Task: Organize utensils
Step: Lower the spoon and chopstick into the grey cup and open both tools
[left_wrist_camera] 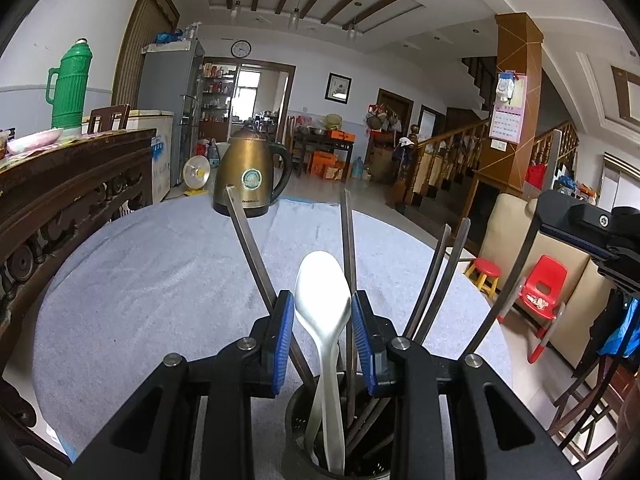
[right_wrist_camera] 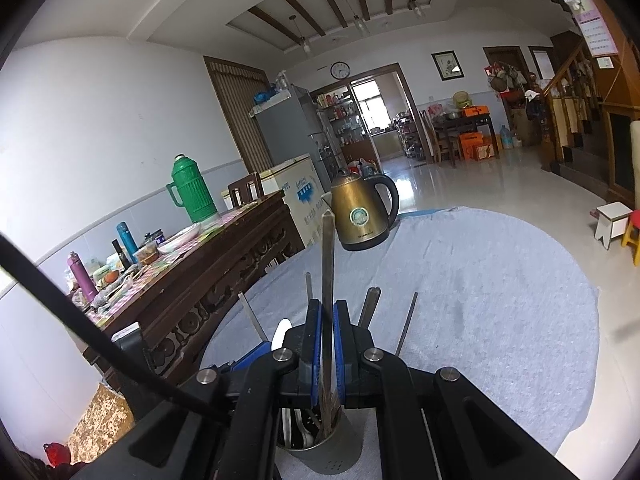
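Left wrist view: the left claw [left_wrist_camera: 323,334] is sitting directly above the utensil holder [left_wrist_camera: 298,420], a dark perforated cup standing on the surface [left_wrist_camera: 160,264], which is covered with a blue-grey cloth. The blue pads [left_wrist_camera: 282,344] of this claw are flanking the bowl of a white spoon [left_wrist_camera: 322,300]; the bowl is filling the gap between them and appears to be touching both, so the claw is reading as clamped on the spoon. The spoon's handle is running down into the holder. Several chopsticks [left_wrist_camera: 248,240] are standing in the same holder, leaning outward to the left and right of the claw. A brass-coloured kettle [left_wrist_camera: 250,172] is standing at the far edge of the surface, well apart from the holder. Right wrist view: the right claw [right_wrist_camera: 327,344] is positioned over the same utensil holder [right_wrist_camera: 324,452], and its pads are closing tightly on a single upright chopstick [right_wrist_camera: 328,256] whose lower end is sitting inside the holder. Other chopstick tips are projecting on either side of this claw, and the white spoon [right_wrist_camera: 281,332] is partly showing to the left. A green thermos [right_wrist_camera: 192,188] is standing on a dark wooden sideboard [right_wrist_camera: 224,260] beside the surface.
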Tool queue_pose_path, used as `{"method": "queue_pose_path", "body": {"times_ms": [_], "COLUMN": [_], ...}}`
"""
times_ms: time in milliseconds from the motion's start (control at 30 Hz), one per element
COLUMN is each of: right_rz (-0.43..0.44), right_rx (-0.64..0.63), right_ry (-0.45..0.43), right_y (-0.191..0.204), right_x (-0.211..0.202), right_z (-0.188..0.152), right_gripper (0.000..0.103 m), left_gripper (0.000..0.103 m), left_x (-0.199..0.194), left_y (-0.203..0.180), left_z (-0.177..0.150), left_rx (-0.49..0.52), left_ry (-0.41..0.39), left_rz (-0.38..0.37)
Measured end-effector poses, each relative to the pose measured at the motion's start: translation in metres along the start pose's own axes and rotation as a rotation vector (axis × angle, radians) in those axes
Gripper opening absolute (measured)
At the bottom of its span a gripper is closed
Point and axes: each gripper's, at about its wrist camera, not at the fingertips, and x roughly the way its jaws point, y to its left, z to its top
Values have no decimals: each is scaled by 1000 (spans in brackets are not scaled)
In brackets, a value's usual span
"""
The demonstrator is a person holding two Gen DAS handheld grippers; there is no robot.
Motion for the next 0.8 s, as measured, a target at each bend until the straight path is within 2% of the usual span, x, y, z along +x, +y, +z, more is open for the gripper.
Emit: {"method": "queue_pose_path", "body": {"times_ms": [400,500,567,667,800], "right_rz": [16,26,29,33,15], "right_rx": [20,24,31,63,96], "right_ry": [46,55,41,15,-17], "right_y": [0,2,1,-6,-15], "right_x": [11,13,10,5,-1], "right_z": [-4,-7,-6,-4,-2], "right_gripper": [8,8,9,20,21], "left_gripper": [32,43,44,49,57], "left_x": [-4,-6,-8,-11,-11], "left_y": [7,9,12,18,24], "left_z": [0,-1,0,3,6], "left_rx": [-38,-47,-55,-75,-74], "left_ry": [62,72,68,64,78], "left_rz": [-48,-56,-51,-39,19]}}
